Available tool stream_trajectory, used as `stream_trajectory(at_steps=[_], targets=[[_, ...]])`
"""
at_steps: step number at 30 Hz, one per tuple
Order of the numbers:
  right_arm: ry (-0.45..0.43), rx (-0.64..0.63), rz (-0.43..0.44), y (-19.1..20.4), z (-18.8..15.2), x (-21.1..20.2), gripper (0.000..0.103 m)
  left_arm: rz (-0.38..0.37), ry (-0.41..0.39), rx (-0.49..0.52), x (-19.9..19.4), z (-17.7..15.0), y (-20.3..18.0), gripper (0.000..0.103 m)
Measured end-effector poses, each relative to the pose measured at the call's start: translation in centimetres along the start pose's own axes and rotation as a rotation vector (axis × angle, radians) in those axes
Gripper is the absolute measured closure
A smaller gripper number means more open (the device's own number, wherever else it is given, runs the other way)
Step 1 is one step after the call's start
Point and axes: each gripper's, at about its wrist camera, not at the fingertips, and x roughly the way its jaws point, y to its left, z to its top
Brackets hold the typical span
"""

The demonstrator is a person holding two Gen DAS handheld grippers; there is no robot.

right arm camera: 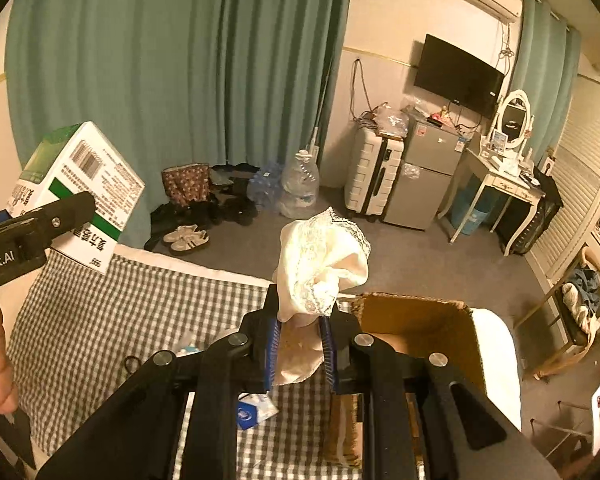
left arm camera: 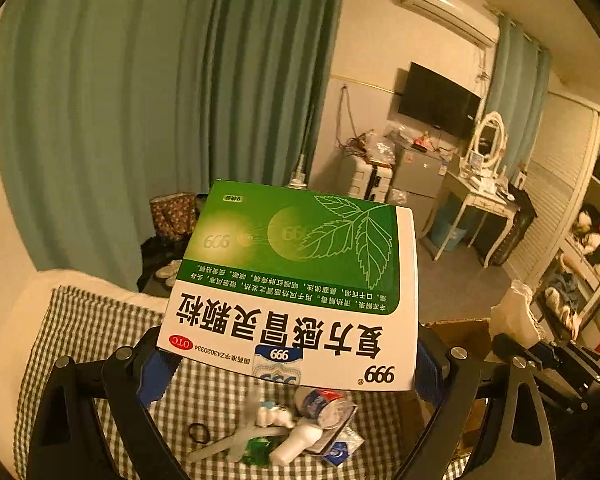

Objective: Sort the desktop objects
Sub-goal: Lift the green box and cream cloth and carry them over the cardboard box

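The green-and-white medicine box (left arm camera: 288, 284) is clamped between the jaws of the left hand-held gripper (left arm camera: 292, 364), lifted above the checked cloth (left arm camera: 92, 328). The right hand-held gripper (right arm camera: 300, 340) is narrowly closed on a cream lace cloth (right arm camera: 324, 256), held up just beside an open cardboard box (right arm camera: 420, 320). Under the medicine box, on the checked cloth, lie small white bottles (left arm camera: 296, 440), a blue packet (left arm camera: 336, 454) and a black hair tie (left arm camera: 199, 433). Behind hangs a green curtain (left arm camera: 140, 100).
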Motion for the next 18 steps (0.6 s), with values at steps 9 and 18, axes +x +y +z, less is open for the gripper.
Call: stream_trajectory(at_steps=[9, 18], targets=[[0.023, 0.081, -0.030, -6.3, -1.5, 0.9, 0.085, -0.097, 0.008, 0.073, 1.8, 0.2, -7.3, 0.007], [0.019, 0.165, -0.078, -13.3, -2.9, 0.7, 0.085, -0.165, 0.033, 0.102, 3.5, 0.3, -12.9, 0.007]])
